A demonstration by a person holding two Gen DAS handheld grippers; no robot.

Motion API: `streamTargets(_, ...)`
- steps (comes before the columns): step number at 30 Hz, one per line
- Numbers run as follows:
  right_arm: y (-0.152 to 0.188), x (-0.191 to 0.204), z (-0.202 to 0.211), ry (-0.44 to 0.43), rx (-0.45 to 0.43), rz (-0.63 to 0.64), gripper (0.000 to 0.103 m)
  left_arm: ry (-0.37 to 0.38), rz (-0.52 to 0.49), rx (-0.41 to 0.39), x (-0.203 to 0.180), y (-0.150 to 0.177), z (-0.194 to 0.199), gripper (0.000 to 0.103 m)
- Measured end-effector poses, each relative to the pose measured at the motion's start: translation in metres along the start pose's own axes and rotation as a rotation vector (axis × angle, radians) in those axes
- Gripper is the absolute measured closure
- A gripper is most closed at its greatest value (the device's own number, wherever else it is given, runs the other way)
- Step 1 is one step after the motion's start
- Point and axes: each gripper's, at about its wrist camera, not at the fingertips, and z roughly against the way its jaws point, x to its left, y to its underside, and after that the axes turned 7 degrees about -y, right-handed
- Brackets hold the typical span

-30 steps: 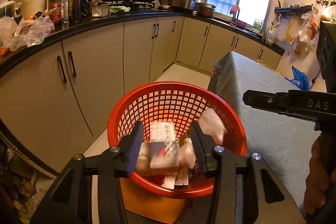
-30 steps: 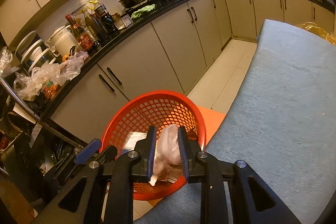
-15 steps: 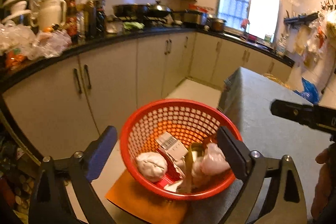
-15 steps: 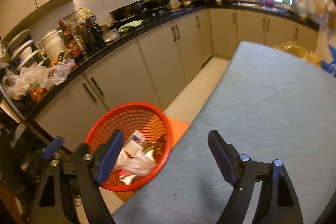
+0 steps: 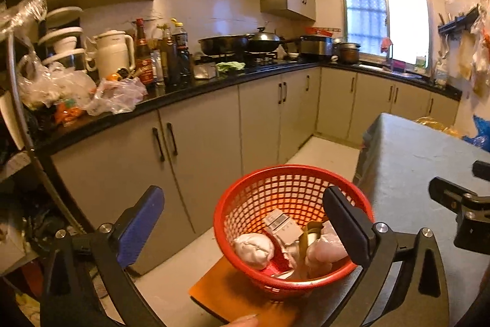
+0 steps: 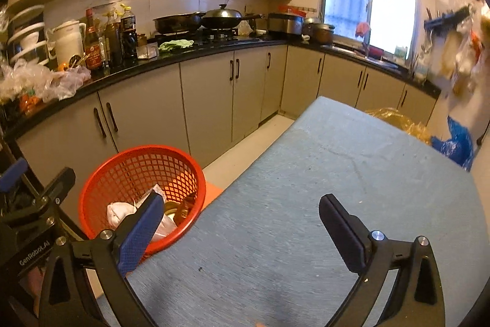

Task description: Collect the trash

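Both jaws opening wide, nothing between — left hand-held gripper [image 5: 242, 222] above the basket [image 5: 254, 189], right hand-held gripper [image 6: 242, 219] over the bare tabletop [image 6: 337, 161]; trash [image 5: 253, 247] lay inside the basket, parked low beside the tabletop edge for easy drops.

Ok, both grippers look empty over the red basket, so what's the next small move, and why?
Probably swing the right gripper out over the table to look for more trash. Both it and the left gripper are opening with nothing between them, the trash already lies in the red basket, and the visible tabletop looks bare.
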Motion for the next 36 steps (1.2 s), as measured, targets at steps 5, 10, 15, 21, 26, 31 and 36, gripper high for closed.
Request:
streamTargets(5, 0.005, -0.003, 0.003, 0.027, -0.008, 0.007, 0.000, -0.031, -0.029, 0.023, 0.000, 0.005, 0.006, 0.000)
streamTargets(10, 0.011, -0.006, 0.008, 0.054, -0.005, 0.021, 0.000, -0.082, -0.027, 0.041, 0.008, 0.008, 0.013, 0.000)
streamTargets(15, 0.020, -0.010, 0.026, 0.065, -0.023, 0.017, 0.000, -0.169, -0.059, -0.006, 0.008, 0.017, 0.031, 0.000)
streamTargets(21, 0.039, -0.010, 0.054, 0.081, -0.038, 0.012, 0.000, -0.111, -0.065, -0.038, -0.001, 0.027, 0.057, 0.000)
streamTargets(26, 0.062, -0.013, 0.089, 0.099, -0.070, -0.005, 0.000, -0.087, -0.066, -0.062, 0.000, 0.036, 0.080, 0.000)
streamTargets(31, 0.088, -0.014, 0.127, 0.118, -0.118, -0.041, 0.000, -0.058, -0.044, -0.059, 0.006, 0.050, 0.105, 0.000)
streamTargets(36, 0.110, -0.009, 0.158, 0.151, -0.166, -0.061, 0.000, -0.036, -0.045, -0.080, 0.003, 0.058, 0.125, 0.000)
